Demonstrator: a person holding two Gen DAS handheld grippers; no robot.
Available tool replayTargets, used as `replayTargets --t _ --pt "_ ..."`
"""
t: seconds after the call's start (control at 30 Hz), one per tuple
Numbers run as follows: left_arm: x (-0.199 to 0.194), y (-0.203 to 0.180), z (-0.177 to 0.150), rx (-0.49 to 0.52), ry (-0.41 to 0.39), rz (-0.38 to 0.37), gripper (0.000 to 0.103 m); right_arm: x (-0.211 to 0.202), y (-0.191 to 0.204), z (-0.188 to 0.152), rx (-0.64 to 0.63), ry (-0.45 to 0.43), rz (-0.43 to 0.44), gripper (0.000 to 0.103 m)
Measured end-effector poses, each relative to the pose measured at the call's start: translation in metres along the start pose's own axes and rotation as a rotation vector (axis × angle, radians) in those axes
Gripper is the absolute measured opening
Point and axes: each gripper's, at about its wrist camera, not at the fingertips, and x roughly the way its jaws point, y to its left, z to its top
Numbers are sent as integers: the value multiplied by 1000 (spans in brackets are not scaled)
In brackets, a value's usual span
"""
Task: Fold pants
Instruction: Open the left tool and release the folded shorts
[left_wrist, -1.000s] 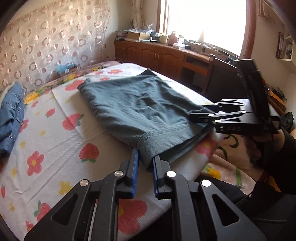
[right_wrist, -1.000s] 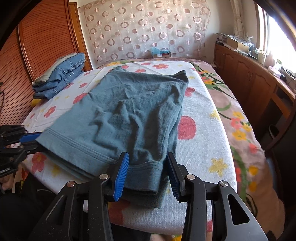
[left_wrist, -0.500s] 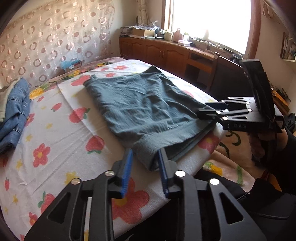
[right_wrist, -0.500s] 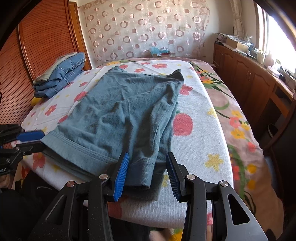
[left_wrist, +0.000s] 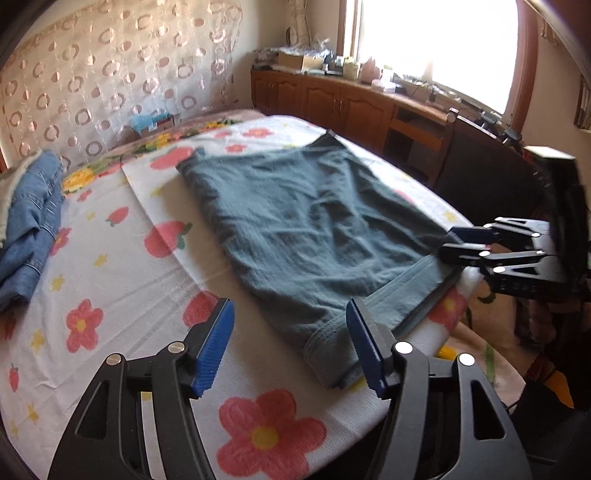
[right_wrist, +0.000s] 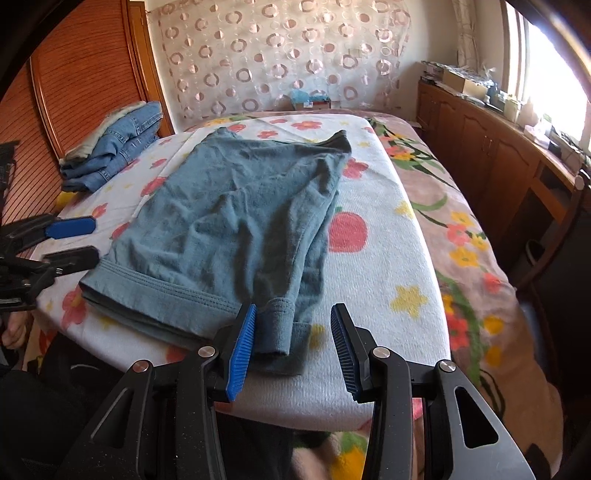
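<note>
**Item: grey-green knit pants, folded, on flowered bed cover**

Location: pants (right_wrist: 236, 229) lie flat along the bed (right_wrist: 399, 258), cuffs at its near edge, waistband toward the far end. Folded jeans (right_wrist: 118, 147) sit at the far left corner.

Handling, judged: light, soft, limp knit; creases readily, sags unless both corners are lifted together. The ribbed cuffs (right_wrist: 280, 325) look thickest, the best purchase.

Left gripper (left_wrist: 288, 343): jaws opening, cuff corner between them, unpinched. Right gripper (right_wrist: 293, 339): jaws spread, cuff between, unpressed.
</note>
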Motion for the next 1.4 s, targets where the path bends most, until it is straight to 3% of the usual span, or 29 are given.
replayTargets --t 0.27,0.4,0.57,0.8,1.1,1.27,1.4 --pt "16 4 -9 -29 44 -12 64 -2 -1 -2 20 8 12 43" --pt "18 7 -11 -51 39 3 76 -1 -2 -2 37 15 26 43" --pt "20 11 -12 -74 35 -17 77 -1 -2 -1 45 16 33 43" --pt "19 12 -13 -72 18 -16 78 -1 1 -2 41 17 58 30" --pt "19 11 -14 -70 6 -13 78 0 0 -4 39 8 61 29" --pt "16 11 -16 -76 12 -21 78 -1 0 -4 37 4 63 29" --pt "12 8 -18 -76 20 -60 65 0 0 -4 34 5 65 29"
